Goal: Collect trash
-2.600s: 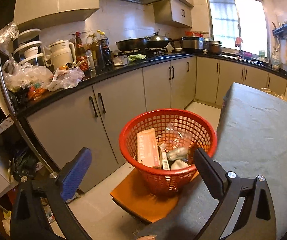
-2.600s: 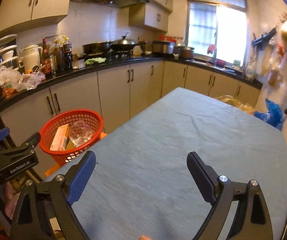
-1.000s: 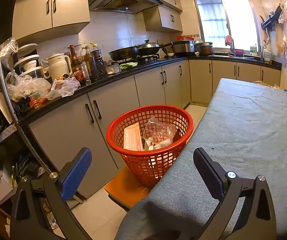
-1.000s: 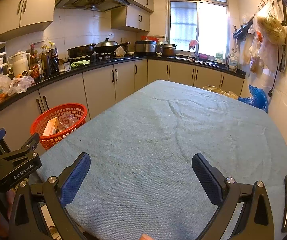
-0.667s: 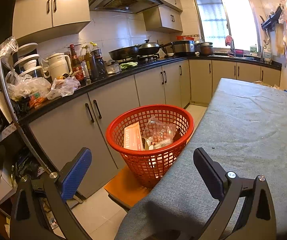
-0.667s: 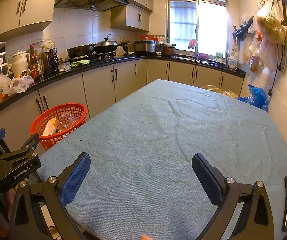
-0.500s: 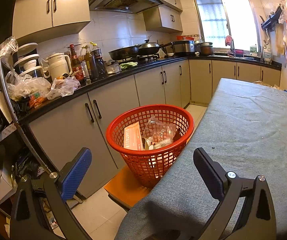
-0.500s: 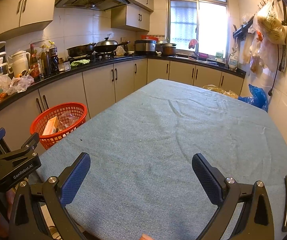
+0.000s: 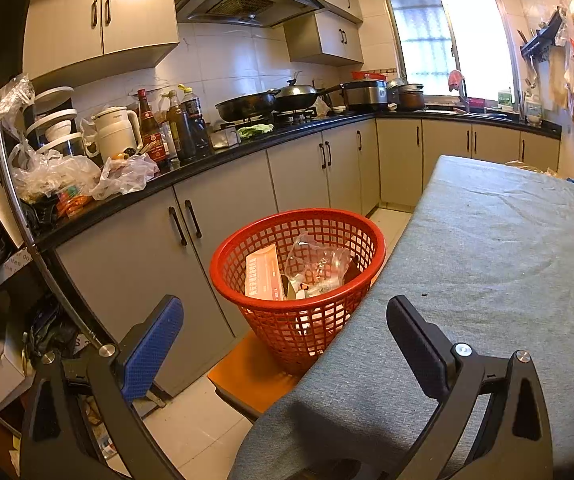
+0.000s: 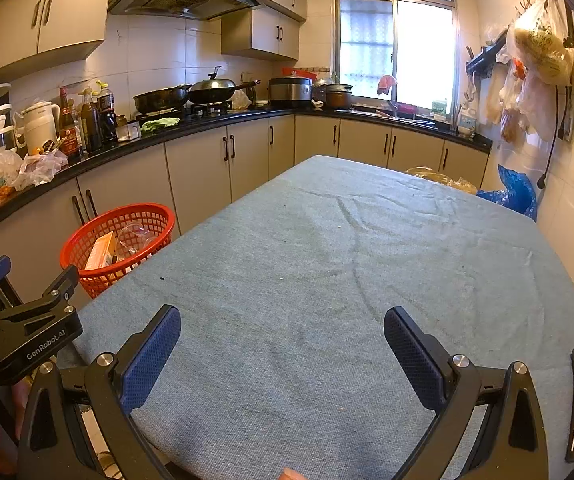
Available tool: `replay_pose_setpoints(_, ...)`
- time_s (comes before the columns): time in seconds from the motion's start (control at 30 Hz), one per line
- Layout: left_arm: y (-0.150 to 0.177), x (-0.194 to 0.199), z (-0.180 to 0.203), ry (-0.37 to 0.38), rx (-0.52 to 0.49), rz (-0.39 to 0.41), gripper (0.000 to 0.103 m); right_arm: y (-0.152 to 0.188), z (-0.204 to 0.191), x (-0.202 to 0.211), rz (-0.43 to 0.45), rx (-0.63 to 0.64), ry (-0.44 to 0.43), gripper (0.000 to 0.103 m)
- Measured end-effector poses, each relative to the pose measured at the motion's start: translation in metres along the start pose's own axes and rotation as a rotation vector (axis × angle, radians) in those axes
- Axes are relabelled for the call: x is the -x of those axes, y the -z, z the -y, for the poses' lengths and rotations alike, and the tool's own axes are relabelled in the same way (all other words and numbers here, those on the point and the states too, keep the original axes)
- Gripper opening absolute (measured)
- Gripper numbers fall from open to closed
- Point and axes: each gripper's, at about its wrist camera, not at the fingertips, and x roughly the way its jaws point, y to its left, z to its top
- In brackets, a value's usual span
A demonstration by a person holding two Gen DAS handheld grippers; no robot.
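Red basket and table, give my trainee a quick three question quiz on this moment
1. True or false: the red basket stands on the table.
2. Which does the basket hold? A) a pinkish carton and clear plastic wrapping B) a wok C) nothing
3. Fill in: the left tongs and right tongs are both ____.

Key: 1 false, it stands beside the table on an orange stool; 2 A; 3 open, holding nothing.
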Motion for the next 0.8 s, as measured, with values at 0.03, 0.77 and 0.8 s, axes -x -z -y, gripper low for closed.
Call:
replay_pose_setpoints(0.03, 0.0, 0.0, 0.001, 0.001, -0.001, 0.001, 0.101, 0.001, 0.0, 0.0, 0.0, 0.0, 0.0, 0.103)
replay_pose_setpoints(0.77, -0.022, 0.011, 0.086, 0.247, -0.14, -0.015, 0.101, 0.004, 0.087, 0.001, -0.041, -0.177, 0.183, 0.103)
replay_pose_setpoints(0.8, -0.024, 0.01, 0.099, 0.281, -0.17, -0.03, 0.101, 0.006, 0.101, 0.001, -0.05, -0.202, 0.216, 0.103)
